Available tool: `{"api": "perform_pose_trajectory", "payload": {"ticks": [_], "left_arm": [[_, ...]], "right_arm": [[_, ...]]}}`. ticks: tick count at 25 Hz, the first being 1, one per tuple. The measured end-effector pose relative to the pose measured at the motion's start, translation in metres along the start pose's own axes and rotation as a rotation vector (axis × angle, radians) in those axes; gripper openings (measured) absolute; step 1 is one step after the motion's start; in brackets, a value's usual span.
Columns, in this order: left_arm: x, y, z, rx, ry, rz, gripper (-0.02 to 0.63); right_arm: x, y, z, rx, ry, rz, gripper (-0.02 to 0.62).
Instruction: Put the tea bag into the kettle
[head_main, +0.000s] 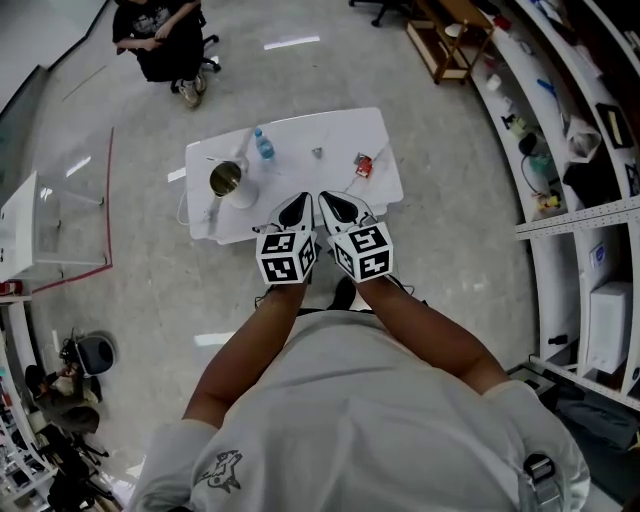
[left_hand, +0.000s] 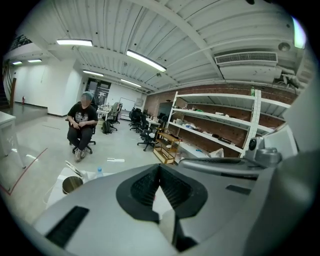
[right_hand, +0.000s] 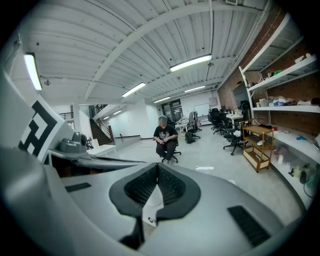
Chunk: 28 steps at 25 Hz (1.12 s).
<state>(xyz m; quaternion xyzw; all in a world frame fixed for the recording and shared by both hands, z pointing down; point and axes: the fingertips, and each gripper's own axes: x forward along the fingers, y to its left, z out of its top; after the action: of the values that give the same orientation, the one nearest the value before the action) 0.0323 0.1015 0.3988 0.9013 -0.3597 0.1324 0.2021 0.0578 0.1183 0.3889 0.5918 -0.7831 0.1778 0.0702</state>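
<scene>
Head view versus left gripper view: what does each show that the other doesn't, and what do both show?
Head view only: the holder's arms and a red packet, likely the tea bag. Left gripper view only: ceiling lights and, close up, the left gripper with jaws shut. Both: table, kettle, bottle, shelves, seated person.

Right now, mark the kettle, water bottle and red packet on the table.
kettle (head_main: 226, 180): head view, inside its open mouth.
water bottle (head_main: 264, 147): head view, on its body.
red packet (head_main: 363, 165): head view, on its middle.
</scene>
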Motion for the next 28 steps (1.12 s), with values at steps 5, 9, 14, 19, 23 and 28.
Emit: {"api": "perform_pose_trajectory", "payload": {"ticks": [5,9,14,19,23,28], "left_arm": [[0.02,-0.008,0.006,0.008,0.005,0.006,0.002],[0.034,-0.001,0.014,0.002,0.002,0.013,0.002],[0.057,0.005,0.021,0.002,0.006,-0.002,0.002],[0.08,0.023,0.029,-0.009,0.021,-0.026,0.002],[0.099,0.036,0.036,-0.012,0.043,-0.056,0.002],[0.123,0.067,0.042,-0.016,0.079,-0.084,0.002]], "right_arm": [[0.004,-0.018,0.008,0.023,-0.004,0.021,0.009],[0.016,-0.028,0.016,0.009,-0.005,0.019,0.009],[0.032,-0.048,0.019,0.017,0.001,0.0,0.009],[0.056,-0.059,0.024,0.026,0.018,-0.012,0.009],[0.079,-0.069,0.029,0.042,0.029,-0.038,0.009],[0.115,-0.072,0.031,0.055,0.052,-0.057,0.009]]}}
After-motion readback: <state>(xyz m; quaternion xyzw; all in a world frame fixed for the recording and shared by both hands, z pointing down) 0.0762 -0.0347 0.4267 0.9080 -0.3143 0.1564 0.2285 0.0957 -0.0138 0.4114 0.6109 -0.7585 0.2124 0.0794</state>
